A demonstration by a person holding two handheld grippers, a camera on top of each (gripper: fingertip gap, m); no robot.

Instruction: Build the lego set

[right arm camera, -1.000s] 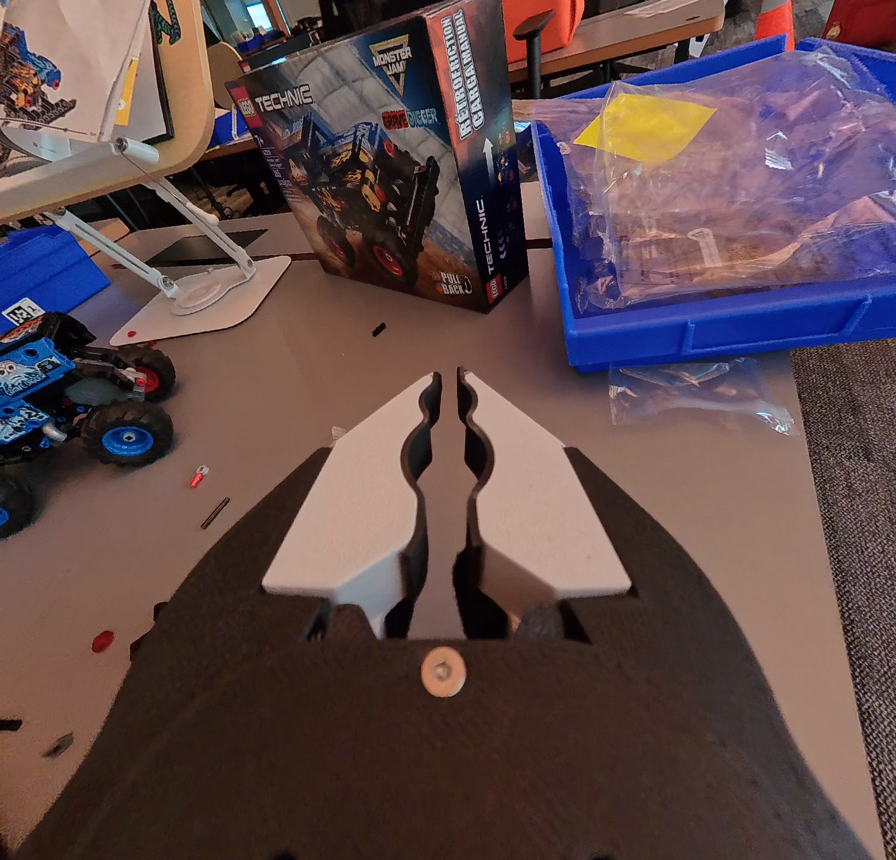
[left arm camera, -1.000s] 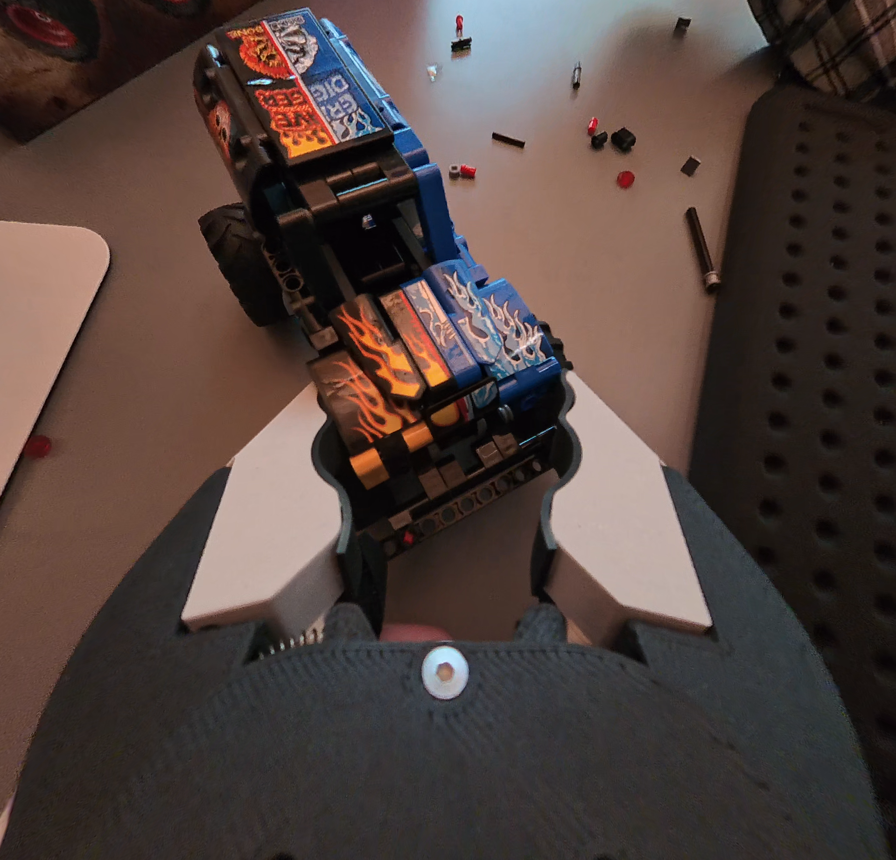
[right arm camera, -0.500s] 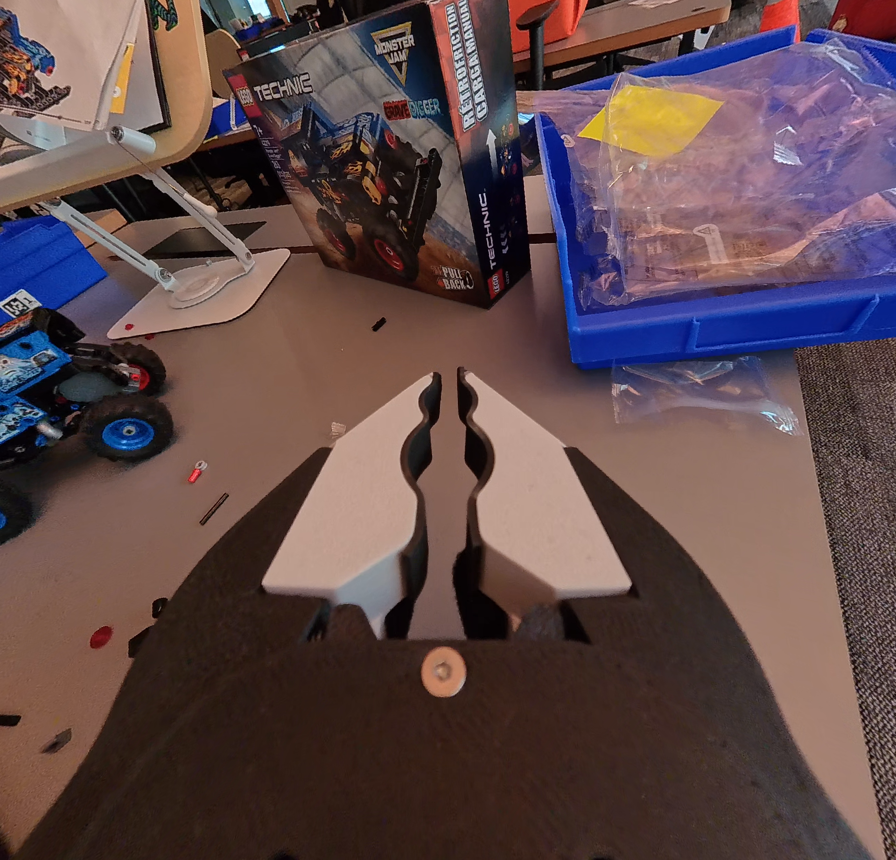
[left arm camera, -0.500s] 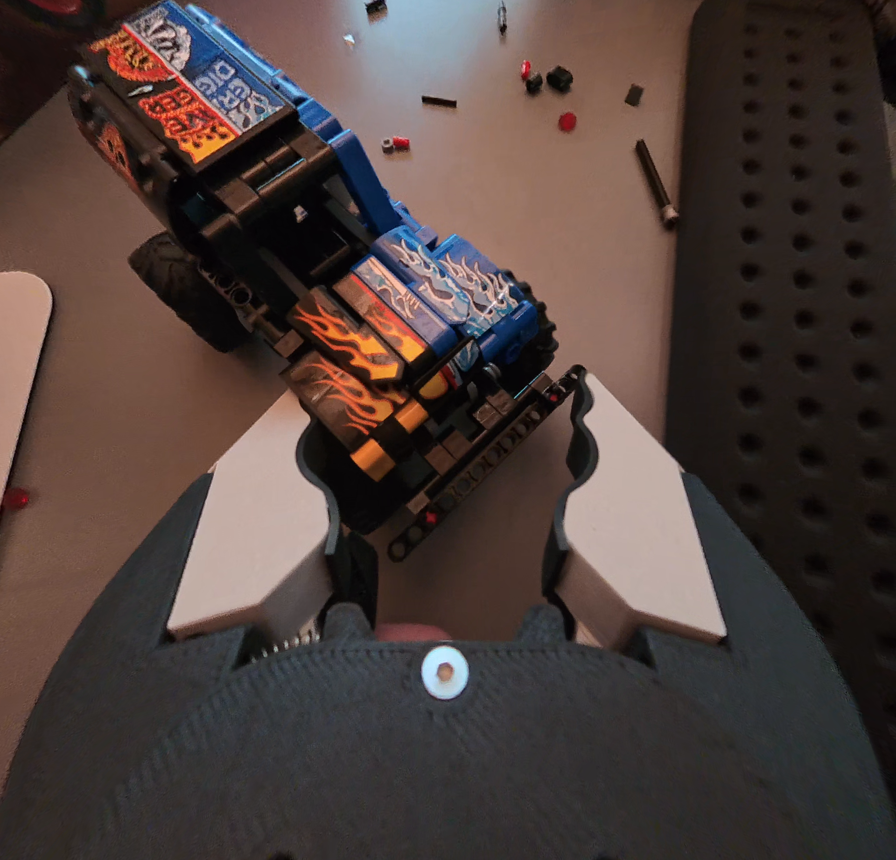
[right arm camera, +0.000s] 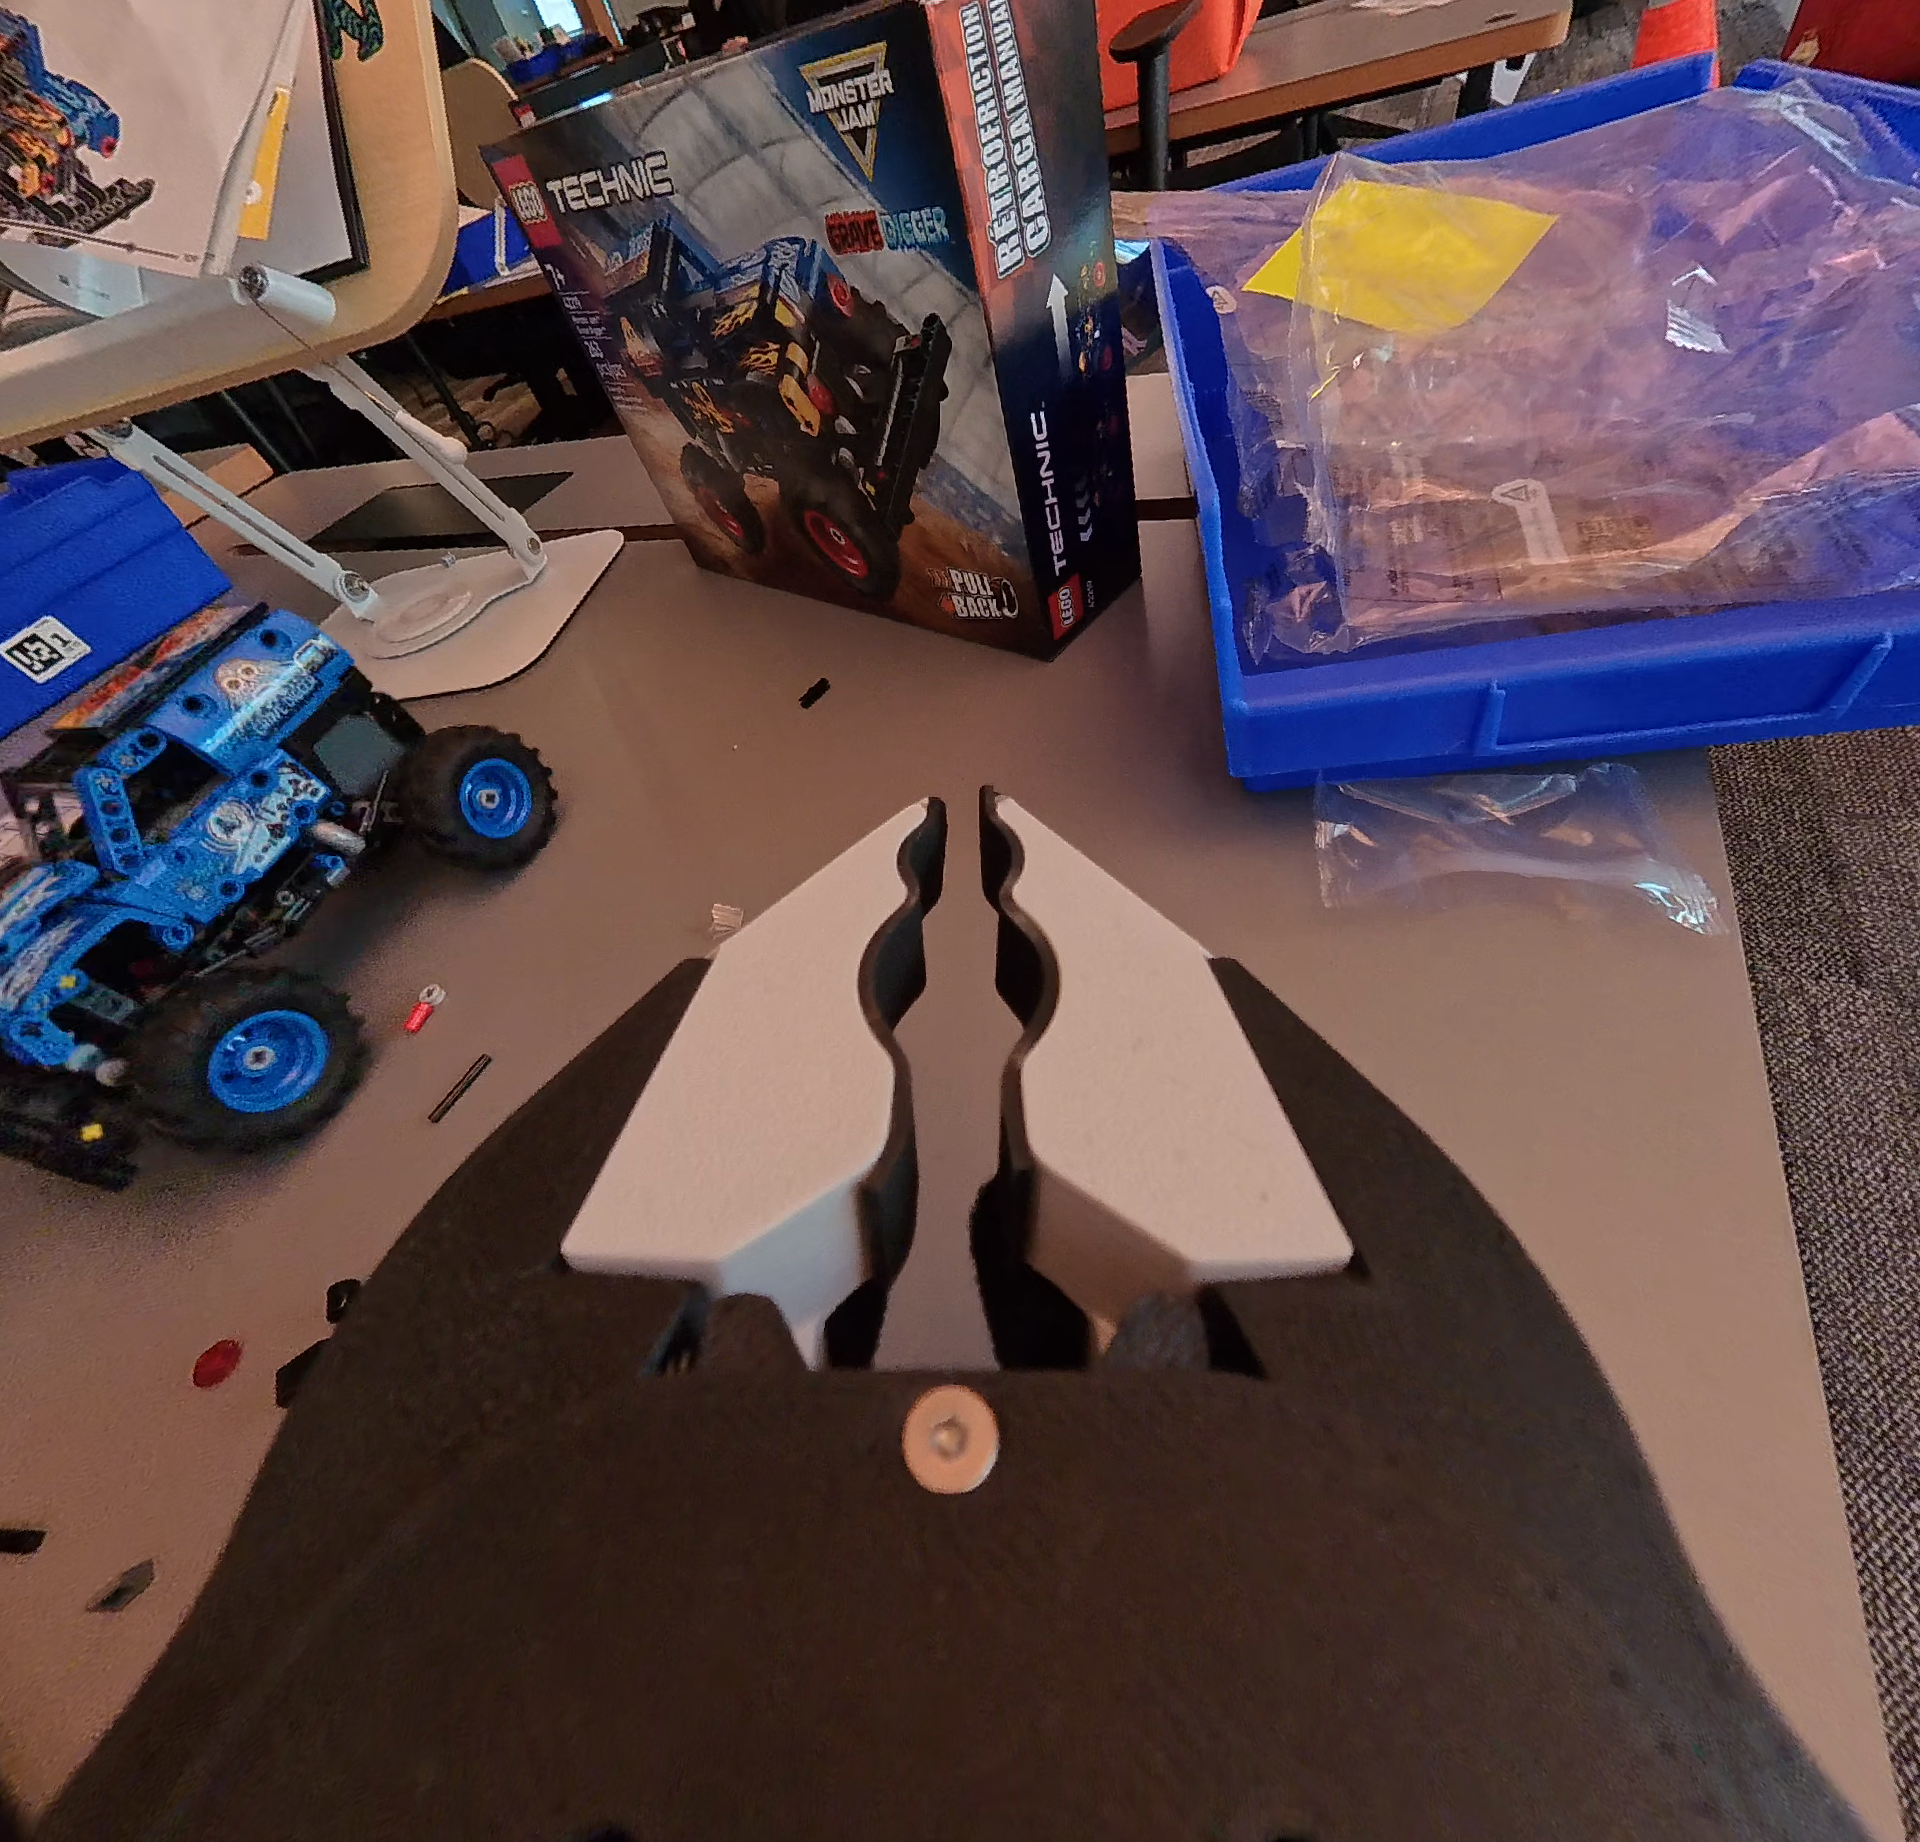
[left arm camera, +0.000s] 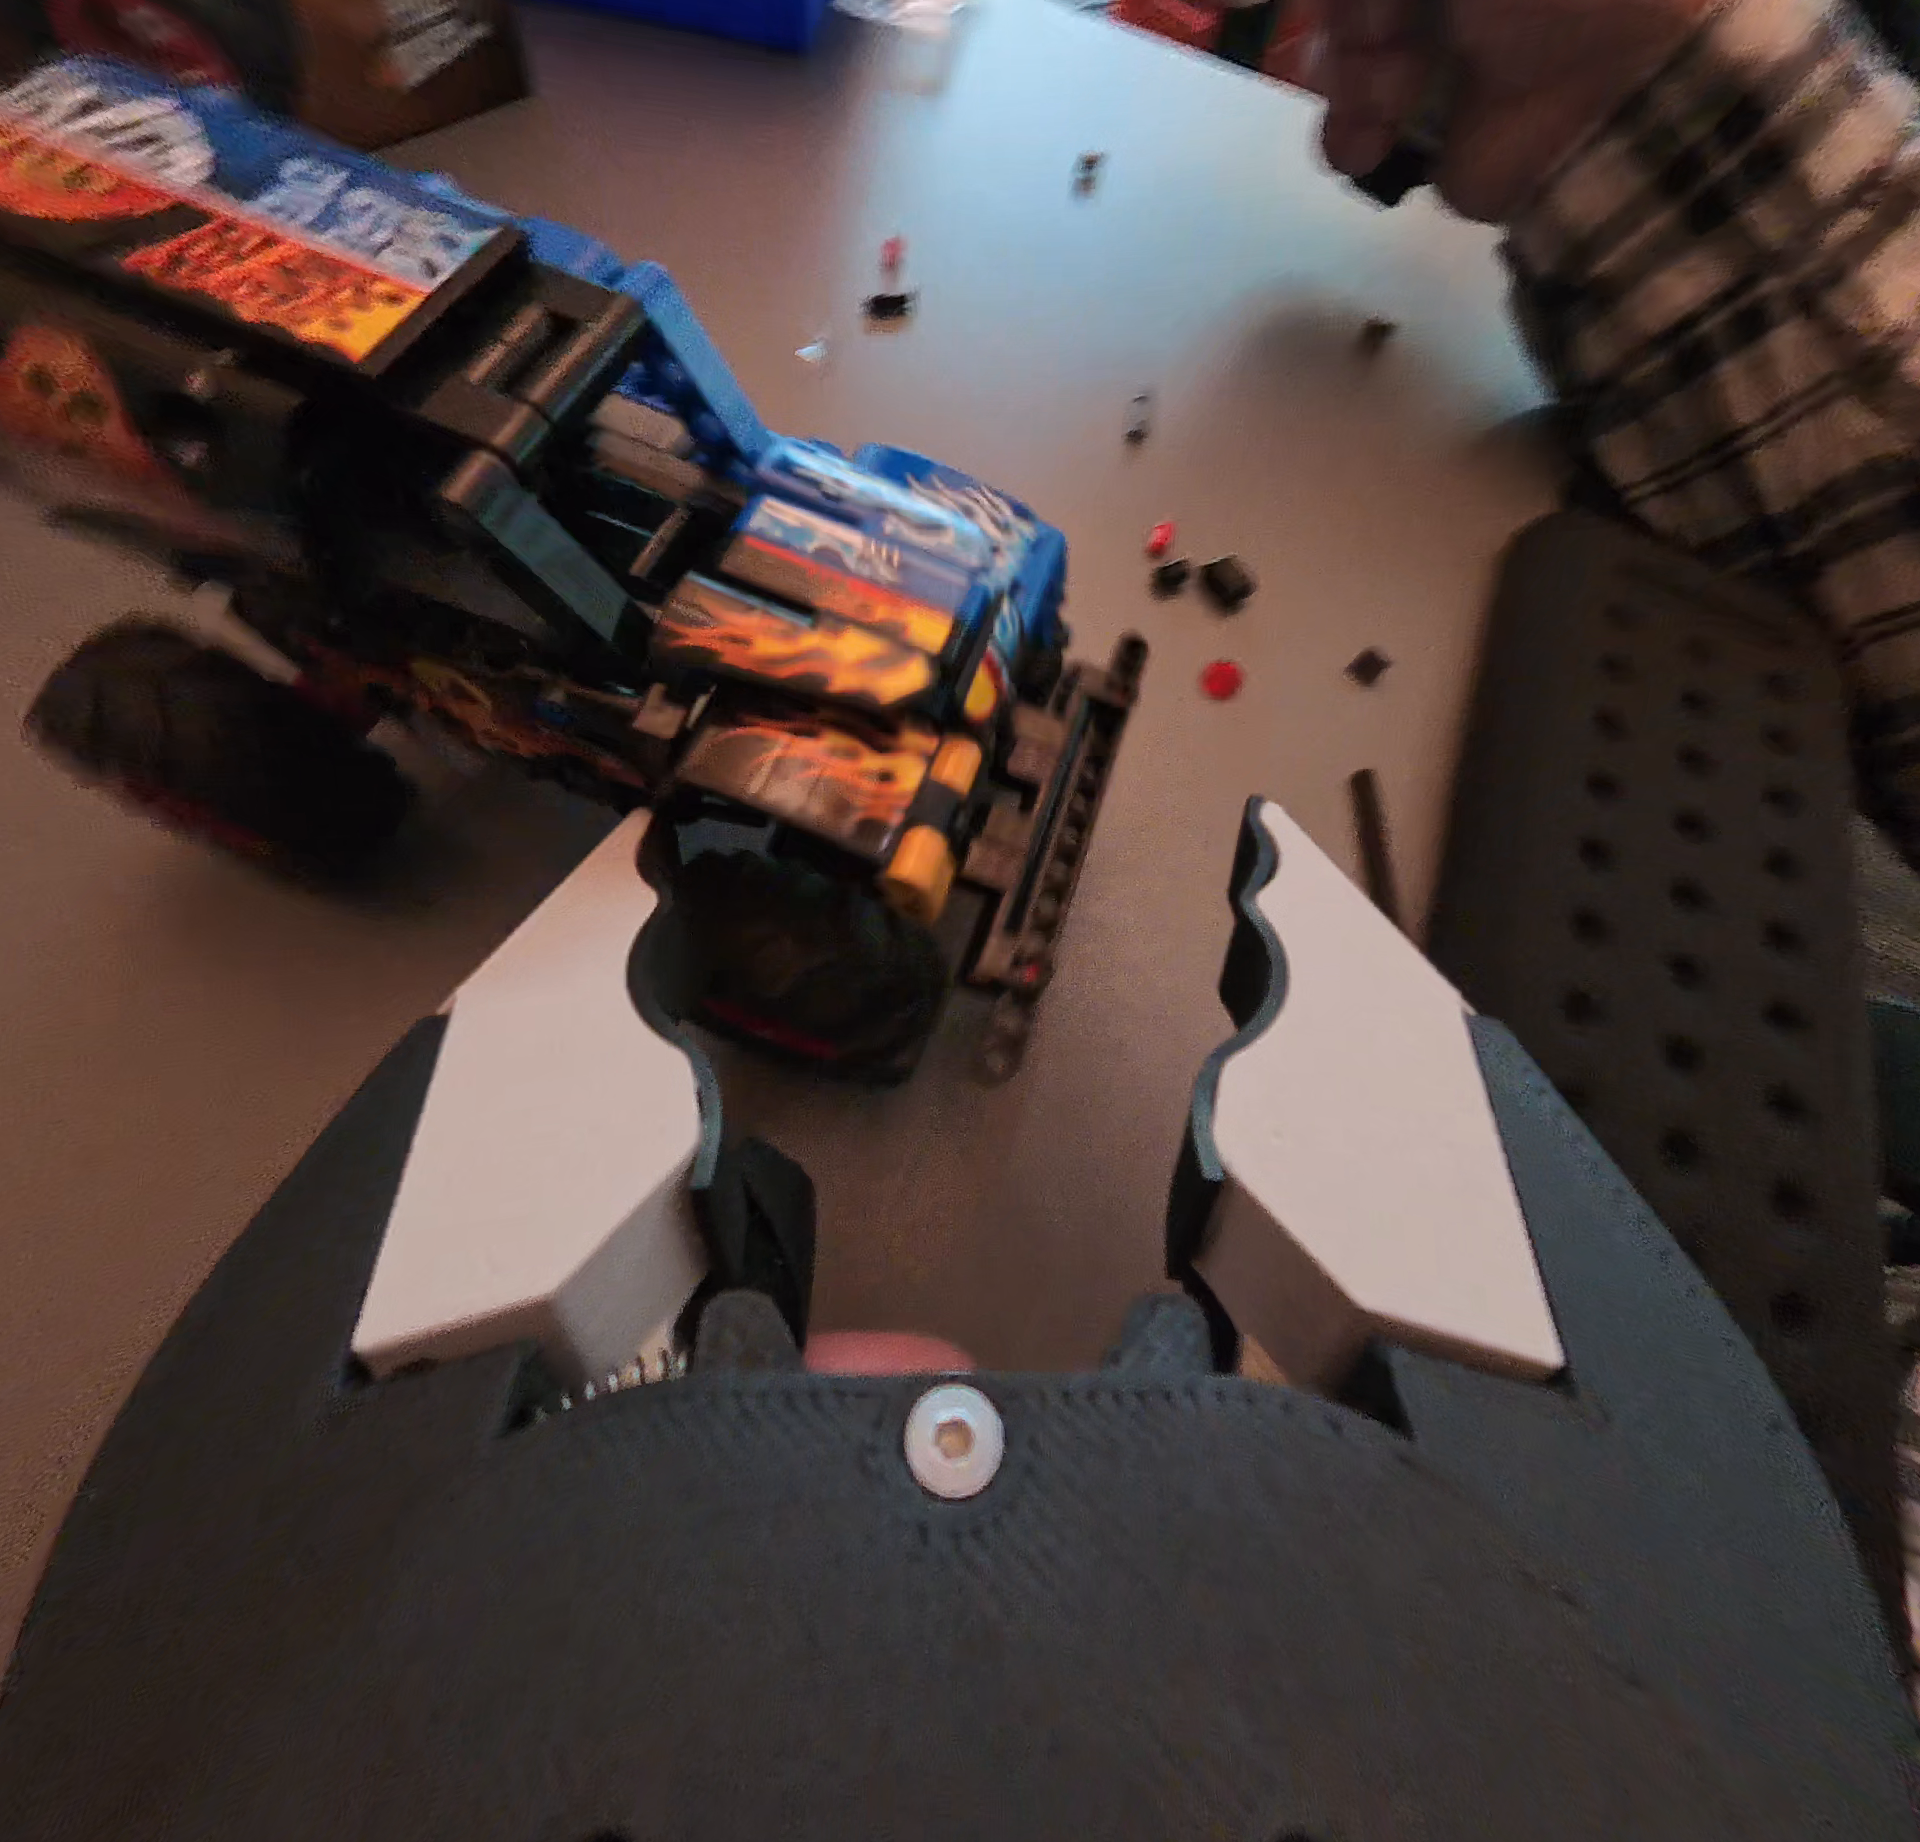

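Note:
The lego monster truck (left arm camera: pixel 727 587), blue and black with flame stickers, stands on the grey table (left arm camera: pixel 1039 265), blurred in the left wrist view. My left gripper (left arm camera: pixel 951 826) is open and empty. Its left finger (left arm camera: pixel 561 1044) is beside the truck's front wheel (left arm camera: pixel 800 961), and the right finger (left arm camera: pixel 1351 1065) is clear of the truck. In the right wrist view the truck (right arm camera: pixel 208 857) sits at the far left on blue-hubbed wheels. My right gripper (right arm camera: pixel 961 805) is shut on nothing, above bare table.
Loose small pieces (left arm camera: pixel 1205 579), a red stud (left arm camera: pixel 1221 678) and a black axle (left arm camera: pixel 1377 847) lie right of the truck. A black perforated mat (left arm camera: pixel 1662 909) and a plaid sleeve (left arm camera: pixel 1714 286) are at right. The set box (right arm camera: pixel 831 338), a blue bin of bags (right arm camera: pixel 1558 691) and a stand's base (right arm camera: pixel 468 608) are behind. My hands' fingertips stand some 30 cm from each other.
My left gripper has let go of the truck's front and opened wider. The truck now lies to its left. The right gripper has shifted slightly, still shut.

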